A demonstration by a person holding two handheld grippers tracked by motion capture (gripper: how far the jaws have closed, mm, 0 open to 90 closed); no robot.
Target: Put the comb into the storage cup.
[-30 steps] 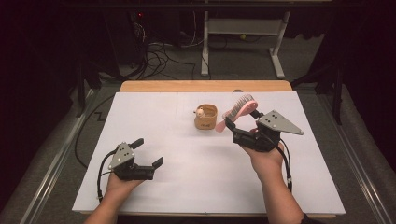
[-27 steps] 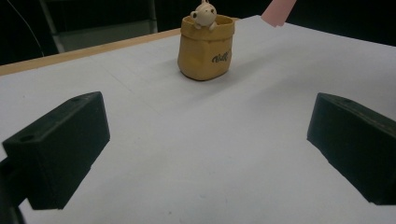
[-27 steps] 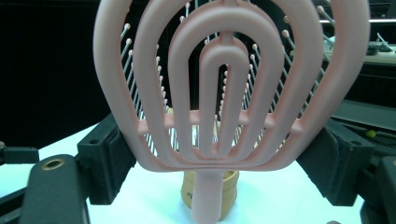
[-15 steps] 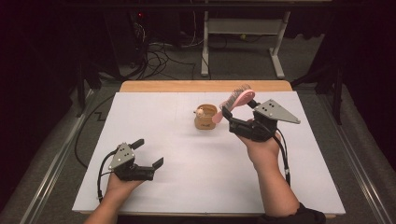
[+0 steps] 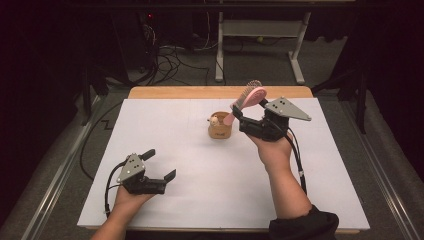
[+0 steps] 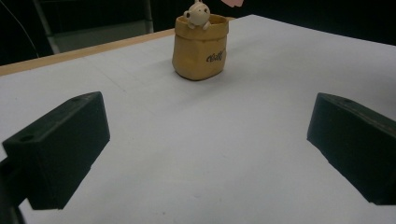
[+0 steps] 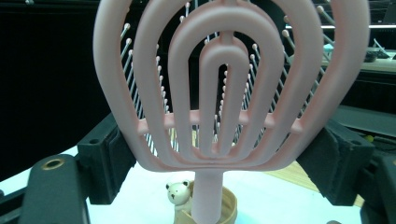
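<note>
Pink hairbrush point(image 5: 248, 96) gripped head-first by right gripper point(image 5: 243, 114), handle over tan holder point(image 5: 220, 128) mid white table point(image 5: 190, 150); left gripper point(image 5: 159, 165) gapes empty. Left gripper view: holder point(image 6: 201, 46) ahead, unobstructed. Right gripper view: brush head point(image 7: 229, 79) clamped, blocking holder point(image 7: 205, 205).

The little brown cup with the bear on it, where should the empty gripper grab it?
Probably round the cup's soft bulging sides, low down, coming in level from the near side, where the left gripper sits open. The top is busy: the bear perches on the rim and the pink hairbrush's handle points down into the cup's mouth.
</note>
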